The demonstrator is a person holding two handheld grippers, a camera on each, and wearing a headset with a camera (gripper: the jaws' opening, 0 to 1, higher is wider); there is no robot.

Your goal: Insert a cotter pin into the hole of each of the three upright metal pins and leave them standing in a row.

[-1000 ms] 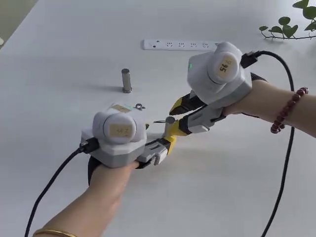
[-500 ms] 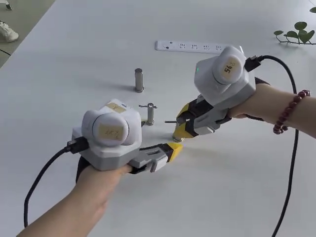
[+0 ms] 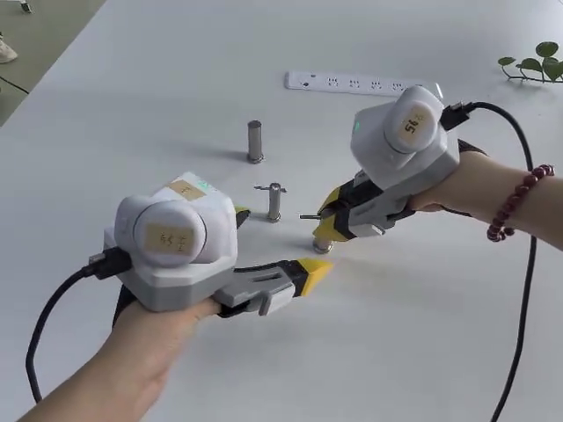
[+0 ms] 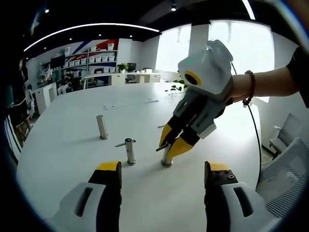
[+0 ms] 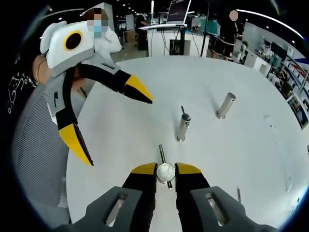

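Three metal pins stand in a row on the white table (image 3: 422, 334). The far pin (image 3: 255, 141) (image 4: 101, 127) (image 5: 225, 105) is bare. The middle pin (image 3: 274, 201) (image 4: 129, 151) (image 5: 182, 126) carries a cotter pin through its top. My right gripper (image 3: 324, 220) (image 5: 166, 167) (image 4: 170, 142) is shut on the top of the near pin (image 3: 323, 245) (image 4: 167, 159) (image 5: 166, 173), and a cotter pin (image 3: 308, 216) (image 5: 161, 154) sticks out of it sideways. My left gripper (image 3: 277, 242) (image 4: 162, 169) (image 5: 108, 113) is open, empty, and a short way in front of the near pin.
A white power strip (image 3: 352, 84) lies at the far side of the table. A green plant (image 3: 532, 63) sits at the far right. Black cables (image 3: 519, 290) trail from both grippers. Bare table lies to the left and in front.
My left gripper has drawn back toward me and to the left, away from the near pin, uncovering the middle pin. The right gripper stays shut on the near pin.
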